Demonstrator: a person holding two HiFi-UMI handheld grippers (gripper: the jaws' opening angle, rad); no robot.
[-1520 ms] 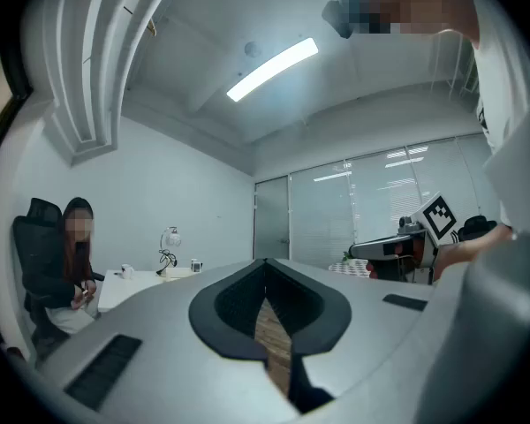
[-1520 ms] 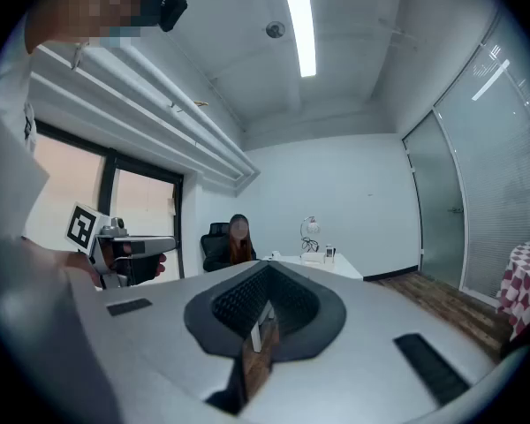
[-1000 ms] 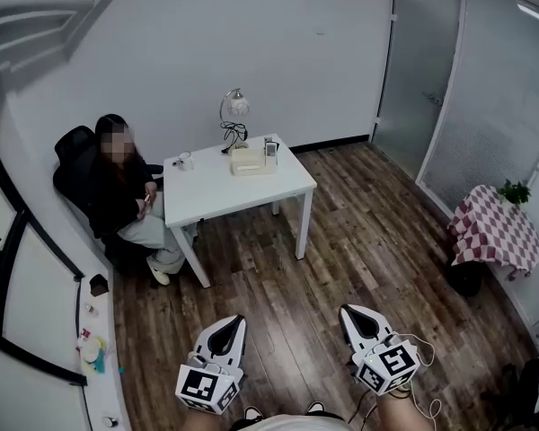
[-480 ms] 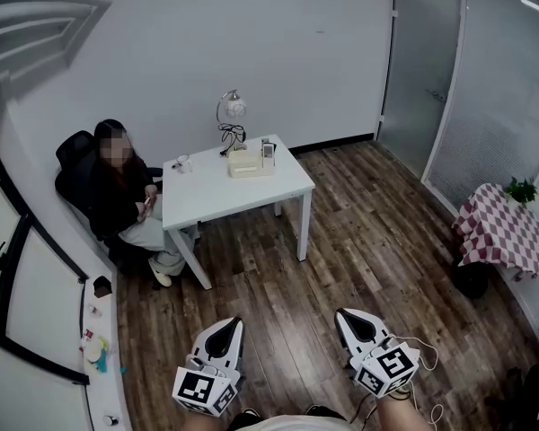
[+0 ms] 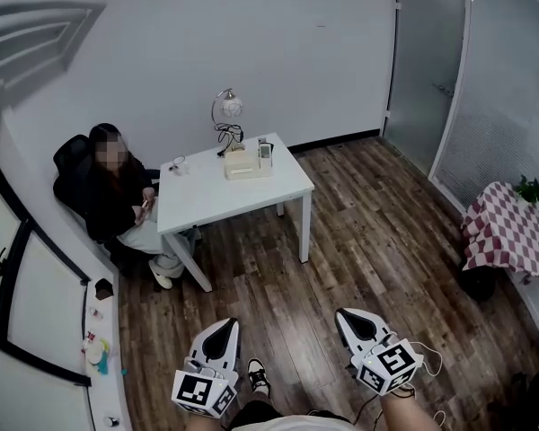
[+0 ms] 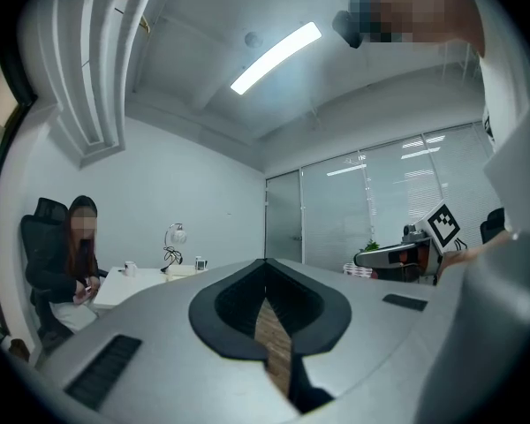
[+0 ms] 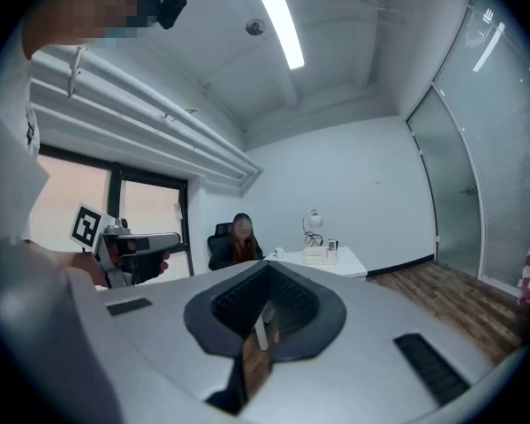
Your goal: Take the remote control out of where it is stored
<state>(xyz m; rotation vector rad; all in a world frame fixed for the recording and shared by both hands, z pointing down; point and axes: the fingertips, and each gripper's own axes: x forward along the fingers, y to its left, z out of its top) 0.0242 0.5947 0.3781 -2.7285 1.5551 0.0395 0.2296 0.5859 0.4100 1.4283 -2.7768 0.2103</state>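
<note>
One remote control [image 5: 265, 150]: seen small and upright at the far edge of the white table [image 5: 216, 200], just beside a beige box [image 5: 242, 164]; finer detail cannot be made out.
Beige box: set on the table, near a lamp [image 5: 227, 108].
Table: placed near the wall; a person [image 5: 117, 191] is seated at its left end.
Left gripper [image 5: 229, 323]: jaws pressed together, nothing held; it is held low over the wooden floor [image 5: 359, 241], well apart from the table.
Right gripper [image 5: 349, 315]: jaws closed together, nothing between them; it is held beside the left gripper, likewise far from the remote control.
</note>
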